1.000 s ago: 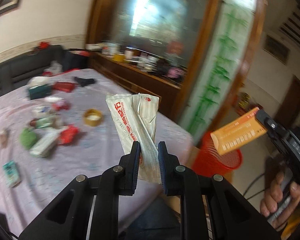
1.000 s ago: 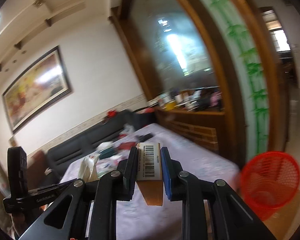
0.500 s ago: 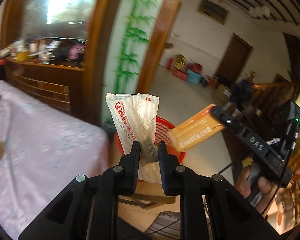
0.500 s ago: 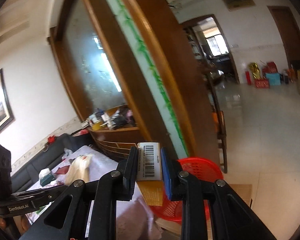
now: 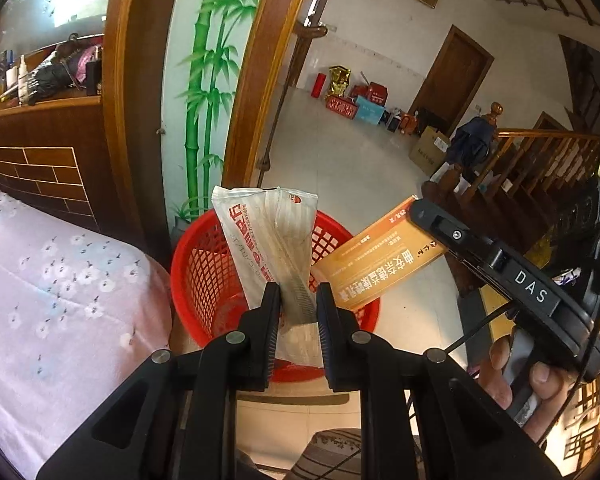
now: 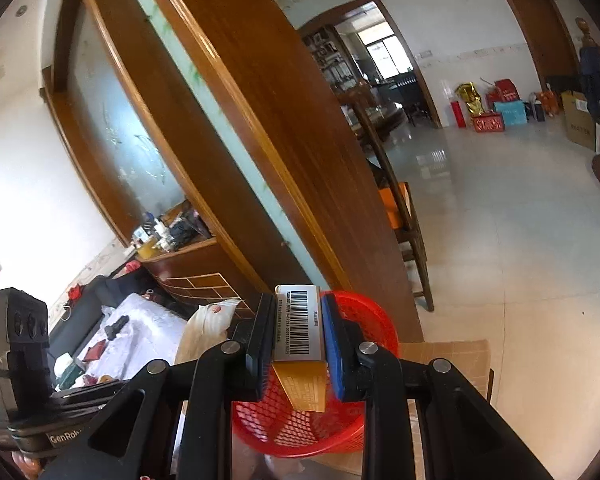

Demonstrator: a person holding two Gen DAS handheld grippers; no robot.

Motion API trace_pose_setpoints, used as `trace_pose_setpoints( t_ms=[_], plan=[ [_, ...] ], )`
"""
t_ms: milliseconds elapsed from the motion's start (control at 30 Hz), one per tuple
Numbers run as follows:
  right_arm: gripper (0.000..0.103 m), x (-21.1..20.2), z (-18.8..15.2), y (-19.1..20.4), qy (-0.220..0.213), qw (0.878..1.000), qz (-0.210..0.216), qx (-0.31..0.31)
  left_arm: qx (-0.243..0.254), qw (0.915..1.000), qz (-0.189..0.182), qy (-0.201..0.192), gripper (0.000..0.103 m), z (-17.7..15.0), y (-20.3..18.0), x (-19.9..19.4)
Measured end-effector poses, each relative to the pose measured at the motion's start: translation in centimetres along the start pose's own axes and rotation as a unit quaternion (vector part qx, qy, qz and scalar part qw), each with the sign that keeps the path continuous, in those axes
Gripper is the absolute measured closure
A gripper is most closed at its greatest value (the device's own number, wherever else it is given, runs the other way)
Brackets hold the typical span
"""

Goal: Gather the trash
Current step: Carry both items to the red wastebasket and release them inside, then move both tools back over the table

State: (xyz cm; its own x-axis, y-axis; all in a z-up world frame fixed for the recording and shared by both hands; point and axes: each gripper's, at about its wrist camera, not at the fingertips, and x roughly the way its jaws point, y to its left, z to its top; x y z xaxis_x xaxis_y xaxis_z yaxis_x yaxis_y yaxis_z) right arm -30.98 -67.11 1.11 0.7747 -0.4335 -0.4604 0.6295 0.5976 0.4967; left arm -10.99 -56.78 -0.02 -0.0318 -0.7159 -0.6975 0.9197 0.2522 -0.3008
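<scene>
Both tongs are clenched: my left gripper (image 5: 298,308) is pinching a white wrapper (image 5: 266,236), my right gripper (image 6: 296,340) is clamping an orange box (image 6: 300,328). Each is hanging over the red basket (image 5: 204,272), rim just beneath the fingertips. Open tiled floor (image 6: 500,240) is stretching beyond; the cloth-covered table (image 5: 52,280) is edging my left.

Both claws clamped, side by side
Left claw (image 5: 297,300) and right claw (image 6: 294,336) each have fingers pressed inward; a hand (image 5: 520,380) grips the right handle
</scene>
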Motion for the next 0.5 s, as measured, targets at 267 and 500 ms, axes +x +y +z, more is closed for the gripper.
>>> trace_pose_setpoints(
  t_ms=[267, 500],
  plan=[
    [0.05, 2.0, -0.1, -1.2, 0.018, 0.999, 0.01, 0.027, -0.017, 0.9993, 0.031, -0.015, 0.044, -0.8, 1.6, 0.5],
    [0.029, -0.8, 0.7, 1.4, -0.01, 0.999, 0.034, 0.014, -0.03, 0.9887, 0.12, -0.084, 0.031, -2.1, 2.5, -8.1]
  ],
)
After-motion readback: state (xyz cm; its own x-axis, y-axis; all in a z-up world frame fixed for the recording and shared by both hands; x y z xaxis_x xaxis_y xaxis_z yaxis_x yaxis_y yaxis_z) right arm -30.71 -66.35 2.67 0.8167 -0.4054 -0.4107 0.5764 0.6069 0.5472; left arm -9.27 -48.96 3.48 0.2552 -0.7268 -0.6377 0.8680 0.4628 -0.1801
